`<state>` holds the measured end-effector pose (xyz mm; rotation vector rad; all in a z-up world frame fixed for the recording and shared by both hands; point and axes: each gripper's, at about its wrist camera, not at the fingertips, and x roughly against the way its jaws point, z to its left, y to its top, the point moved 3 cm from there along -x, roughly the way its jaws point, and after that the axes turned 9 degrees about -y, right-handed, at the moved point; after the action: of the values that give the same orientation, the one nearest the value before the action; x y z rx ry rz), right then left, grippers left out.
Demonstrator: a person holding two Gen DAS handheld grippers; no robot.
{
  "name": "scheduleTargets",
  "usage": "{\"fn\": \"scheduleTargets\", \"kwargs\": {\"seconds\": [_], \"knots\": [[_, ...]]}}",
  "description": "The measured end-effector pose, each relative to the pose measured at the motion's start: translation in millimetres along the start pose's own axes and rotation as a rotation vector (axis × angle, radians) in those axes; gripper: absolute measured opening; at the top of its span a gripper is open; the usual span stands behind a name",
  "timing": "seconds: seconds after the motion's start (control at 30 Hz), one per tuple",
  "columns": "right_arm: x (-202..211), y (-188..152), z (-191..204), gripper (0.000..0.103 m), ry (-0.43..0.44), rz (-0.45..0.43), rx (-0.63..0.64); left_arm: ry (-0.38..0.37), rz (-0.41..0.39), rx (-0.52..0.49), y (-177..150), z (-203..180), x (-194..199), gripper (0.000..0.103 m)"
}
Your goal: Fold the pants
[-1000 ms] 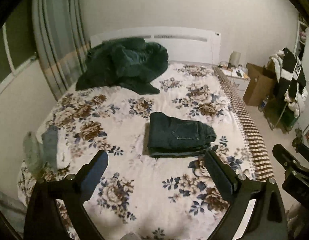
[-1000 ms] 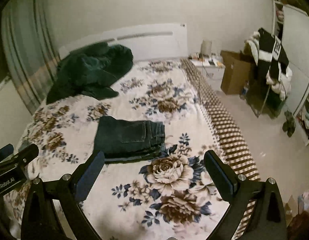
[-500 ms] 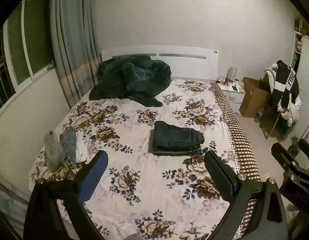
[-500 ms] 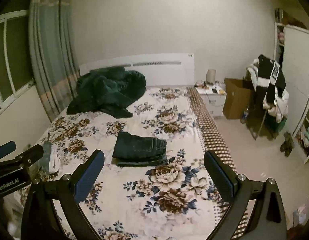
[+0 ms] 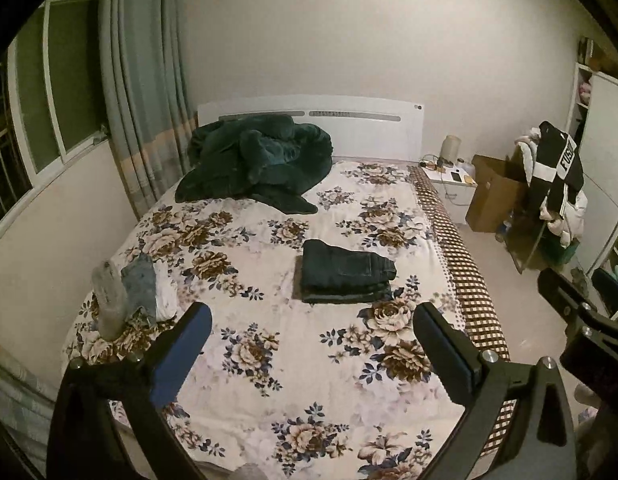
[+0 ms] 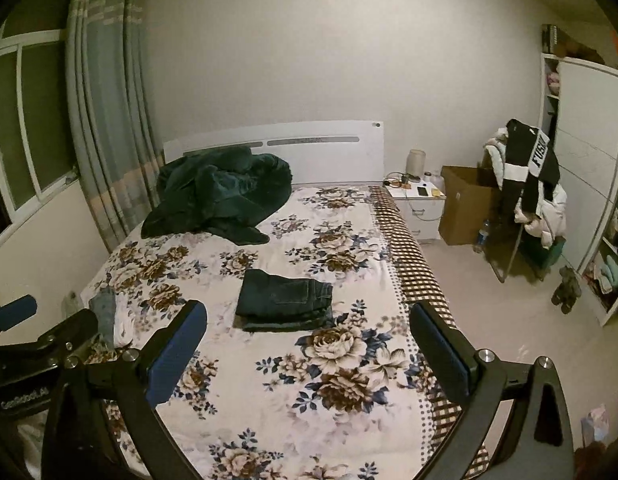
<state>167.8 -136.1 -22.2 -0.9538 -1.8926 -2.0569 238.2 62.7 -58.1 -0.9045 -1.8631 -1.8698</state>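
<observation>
Floral bedspread (image 5: pixel 269 360) is viewed beneath both grippers. Left gripper (image 5: pixel 311 346) and right gripper (image 6: pixel 309 344) are held empty, jaws spread wide. Folded pants (image 5: pixel 345 278) are lain mid-bed at twelve o'clock, well apart.

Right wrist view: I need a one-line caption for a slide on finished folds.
Folded dark jeans lie on the floral bedspread; right gripper hovers open.

Dark blue pants (image 5: pixel 346 277) on white, brown-and-blue floral bedspread (image 5: pixel 269 360).
</observation>
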Motion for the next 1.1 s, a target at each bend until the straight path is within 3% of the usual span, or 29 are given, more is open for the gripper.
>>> {"fn": "scheduleTargets", "kwargs": {"seconds": [1.1], "knots": [[-11, 8, 8, 0.103, 0.024, 0.020, 0.019, 0.039, -0.024, 0.007, 6, -1, 10, 0.103]]}}
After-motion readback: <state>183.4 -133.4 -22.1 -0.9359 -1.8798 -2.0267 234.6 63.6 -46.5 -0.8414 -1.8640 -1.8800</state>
